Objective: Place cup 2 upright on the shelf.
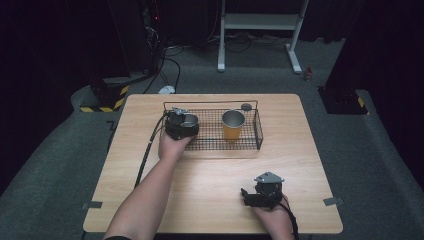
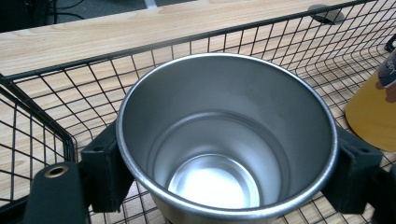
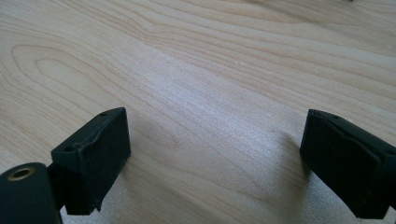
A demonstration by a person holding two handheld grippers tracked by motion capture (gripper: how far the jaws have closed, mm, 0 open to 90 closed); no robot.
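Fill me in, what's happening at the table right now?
A person works with two tongs. The left tongs are closed around a steel cup, holding it upright inside the wire basket, at its left end. A yellow cup stands in the basket beside it. The right tongs are open and idle over bare table near the front edge.

Upright steel cup point(image 2: 227, 140) in wire basket point(image 2: 42, 116)

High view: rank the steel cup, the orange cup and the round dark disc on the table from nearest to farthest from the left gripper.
1. Steel cup: between the jaws of the left gripper, at the left end of the wire basket.
2. Orange cup: upright mid-basket, to the gripper's right.
3. Round dark disc: on the table just behind the basket's back rail, farthest off.
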